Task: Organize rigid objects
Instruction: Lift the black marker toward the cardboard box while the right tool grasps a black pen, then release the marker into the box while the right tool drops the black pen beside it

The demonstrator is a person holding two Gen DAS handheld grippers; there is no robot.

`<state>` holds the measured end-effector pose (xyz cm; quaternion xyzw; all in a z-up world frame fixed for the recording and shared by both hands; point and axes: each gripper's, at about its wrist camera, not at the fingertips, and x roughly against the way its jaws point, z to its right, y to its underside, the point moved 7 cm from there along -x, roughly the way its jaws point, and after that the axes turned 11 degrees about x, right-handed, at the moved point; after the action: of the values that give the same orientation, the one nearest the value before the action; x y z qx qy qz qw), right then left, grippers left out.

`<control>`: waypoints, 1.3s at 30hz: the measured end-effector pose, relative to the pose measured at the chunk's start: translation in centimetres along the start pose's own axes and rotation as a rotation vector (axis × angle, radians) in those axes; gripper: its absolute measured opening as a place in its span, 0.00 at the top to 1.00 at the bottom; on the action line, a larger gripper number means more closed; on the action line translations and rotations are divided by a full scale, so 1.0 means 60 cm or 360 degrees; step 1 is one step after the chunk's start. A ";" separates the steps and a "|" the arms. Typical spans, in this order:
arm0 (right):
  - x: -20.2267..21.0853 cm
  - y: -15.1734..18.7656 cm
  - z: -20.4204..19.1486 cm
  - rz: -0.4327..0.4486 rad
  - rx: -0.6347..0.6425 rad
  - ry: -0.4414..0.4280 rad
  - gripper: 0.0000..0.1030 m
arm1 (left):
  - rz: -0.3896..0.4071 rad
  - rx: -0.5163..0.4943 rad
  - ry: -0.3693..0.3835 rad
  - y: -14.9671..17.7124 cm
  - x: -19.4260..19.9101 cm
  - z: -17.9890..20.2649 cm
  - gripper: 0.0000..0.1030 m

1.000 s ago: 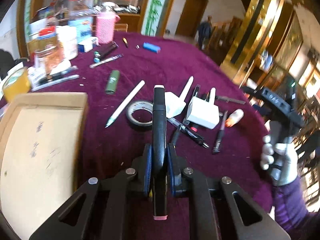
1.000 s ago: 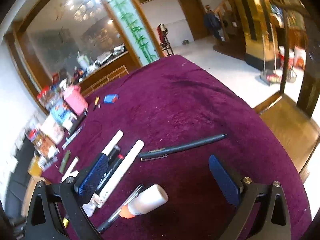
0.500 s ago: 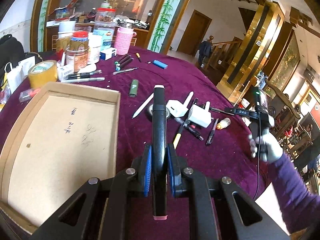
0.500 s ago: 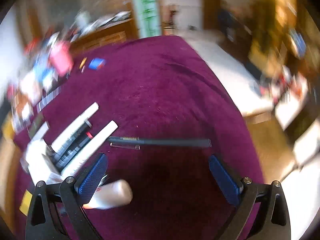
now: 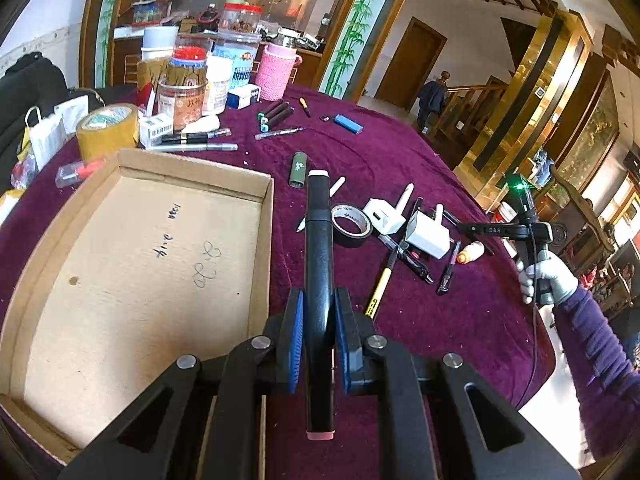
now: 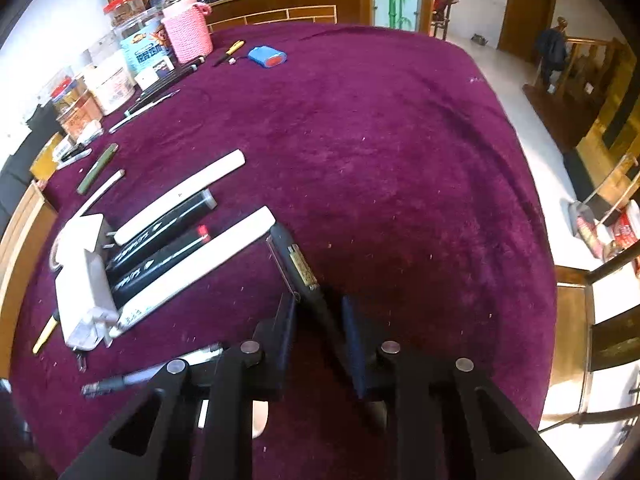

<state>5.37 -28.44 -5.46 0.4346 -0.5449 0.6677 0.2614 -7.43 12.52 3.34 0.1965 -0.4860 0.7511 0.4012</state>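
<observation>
My left gripper [image 5: 319, 320] is shut on a black marker [image 5: 318, 240] with a white cap at its far end, held above the purple cloth just right of the cardboard box [image 5: 120, 280]. In the right wrist view my right gripper [image 6: 318, 312] points steeply down at a dark pen [image 6: 298, 266] with a gold band. The pen runs between the blue pads [image 6: 289, 320] and the jaws are closing on it, with a little space still showing at the sides. The left wrist view shows a gloved hand [image 5: 546, 276] holding that gripper at the table's right edge.
White markers [image 6: 188, 192], black markers [image 6: 160, 236] and a white charger [image 6: 86, 292] lie left of the pen. A black tape roll [image 5: 352, 226], a second charger [image 5: 384, 216] and a yellow-handled pen [image 5: 378, 292] lie nearby. Jars [image 5: 188, 88] and a yellow tape roll [image 5: 108, 128] crowd the back.
My right gripper has rolled and dropped over the dark pen, and its jaws have gone from wide apart to narrow around it. My left gripper carried the marker closer to the box.
</observation>
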 end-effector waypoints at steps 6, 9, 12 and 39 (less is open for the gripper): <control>0.001 -0.012 0.001 0.0080 -0.0159 -0.0008 0.89 | -0.0001 0.0031 -0.0021 0.005 0.004 -0.011 0.86; 0.029 -0.009 0.009 0.0162 -0.0309 -0.0100 0.89 | 0.0027 0.0068 -0.0037 -0.005 0.017 -0.029 0.86; 0.071 -0.009 -0.007 0.0268 -0.0384 -0.0243 0.89 | 0.0048 0.0114 -0.0048 -0.014 0.028 -0.053 0.86; -0.026 -0.198 -0.607 0.0118 -0.0287 -0.0893 0.87 | -0.0243 0.0478 -0.0182 -0.082 -0.085 -0.195 0.60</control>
<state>5.14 9.71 -1.88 0.5570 -0.6685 0.4796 0.1136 0.67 21.84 -2.60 0.3330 -0.3740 0.7702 0.3949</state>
